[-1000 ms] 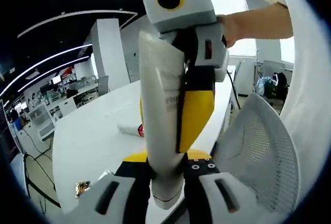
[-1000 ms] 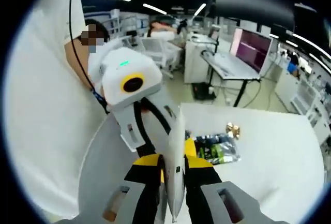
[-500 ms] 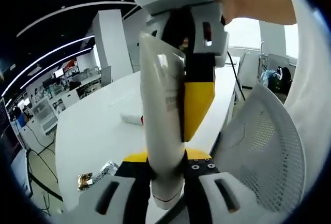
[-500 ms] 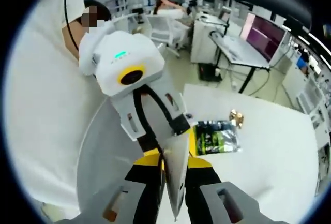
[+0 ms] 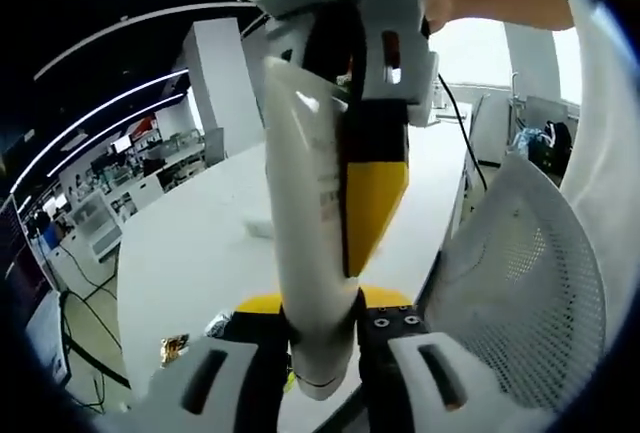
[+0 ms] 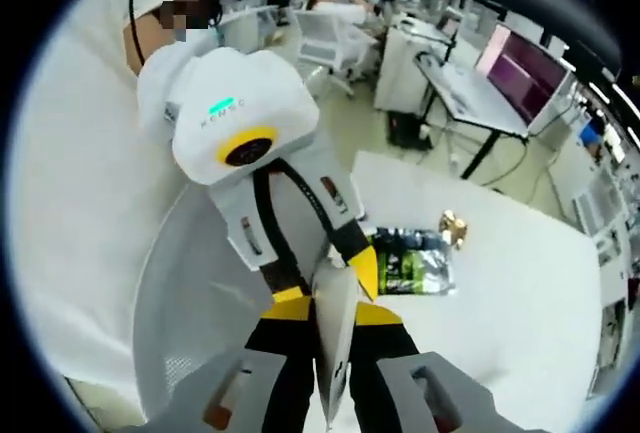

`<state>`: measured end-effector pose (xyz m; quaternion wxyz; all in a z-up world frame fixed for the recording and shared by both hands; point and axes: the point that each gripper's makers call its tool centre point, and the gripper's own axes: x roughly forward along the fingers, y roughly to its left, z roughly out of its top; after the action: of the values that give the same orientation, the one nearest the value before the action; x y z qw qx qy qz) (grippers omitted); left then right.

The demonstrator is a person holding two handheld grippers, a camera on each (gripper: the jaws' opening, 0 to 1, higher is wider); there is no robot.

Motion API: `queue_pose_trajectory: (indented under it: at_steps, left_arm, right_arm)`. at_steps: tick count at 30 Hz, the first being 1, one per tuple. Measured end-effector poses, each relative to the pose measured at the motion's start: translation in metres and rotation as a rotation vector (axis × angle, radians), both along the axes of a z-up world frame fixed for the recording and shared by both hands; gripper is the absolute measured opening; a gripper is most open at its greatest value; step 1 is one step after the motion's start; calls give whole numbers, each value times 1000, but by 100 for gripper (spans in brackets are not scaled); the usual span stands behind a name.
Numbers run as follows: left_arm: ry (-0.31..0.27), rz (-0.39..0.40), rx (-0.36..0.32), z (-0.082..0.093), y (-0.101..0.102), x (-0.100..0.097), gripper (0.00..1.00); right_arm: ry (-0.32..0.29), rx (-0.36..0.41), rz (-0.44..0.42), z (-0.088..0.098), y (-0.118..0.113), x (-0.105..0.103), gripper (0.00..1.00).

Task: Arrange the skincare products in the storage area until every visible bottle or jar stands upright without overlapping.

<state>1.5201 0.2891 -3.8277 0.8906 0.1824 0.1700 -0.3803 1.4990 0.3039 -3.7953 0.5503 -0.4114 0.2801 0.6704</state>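
A white squeeze tube (image 5: 308, 203) is held in the air between both grippers, above the edge of a white table (image 5: 190, 253). My left gripper (image 5: 322, 331) is shut on its capped lower end. The right gripper (image 5: 350, 243) reaches in from above, its yellow-padded jaw pressed against the tube's upper part. In the right gripper view the tube (image 6: 335, 338) appears edge-on, crimped end up, with my right gripper (image 6: 332, 348) shut on it. The left gripper (image 6: 335, 268) comes in from the upper left and meets the same tube.
A green and black packet (image 6: 410, 265) and a small gold piece (image 6: 455, 223) lie on the table (image 6: 520, 293). A small white object (image 5: 260, 227) lies farther off. A white mesh chair (image 5: 530, 283) stands close by. A person in white (image 6: 80, 203) holds the grippers.
Both views have shifted a little as the hands moved. The right gripper's body sits higher in the left gripper view. The tube stays held by both grippers.
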Motion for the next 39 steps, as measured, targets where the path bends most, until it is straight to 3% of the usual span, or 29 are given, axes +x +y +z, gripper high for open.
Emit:
queue_pose_trajectory:
  at_steps: [4,10,16,19,21,30,39]
  left_arm:
    - [2,16,-12,1,2,2,21]
    - [0,29,14,-1,8,4,17]
    - [-26,-19,67,-5,3,-4,12]
    - [-39,-54,131,-12,1,-9,9]
    - [-24,-38,110,-11,5,-6,11]
    - [-24,-49,125,-15,5,-9,10]
    - [-23,-24,129,-14,11,-6,8]
  right_arm:
    - [-21,-35,47,1,2,3,4]
    - [-114,-153,115,-3,-12,24,4]
    - [-159,-253,92,-4,-43,63,4]
    - [-187,-334,60,1,-70,94,5]
    - [-196,-363,36,3,-82,110,5]
    - [-200,-471,-40,5,-127,172,5]
    - [-162,-564,-49,-9,-158,207,5]
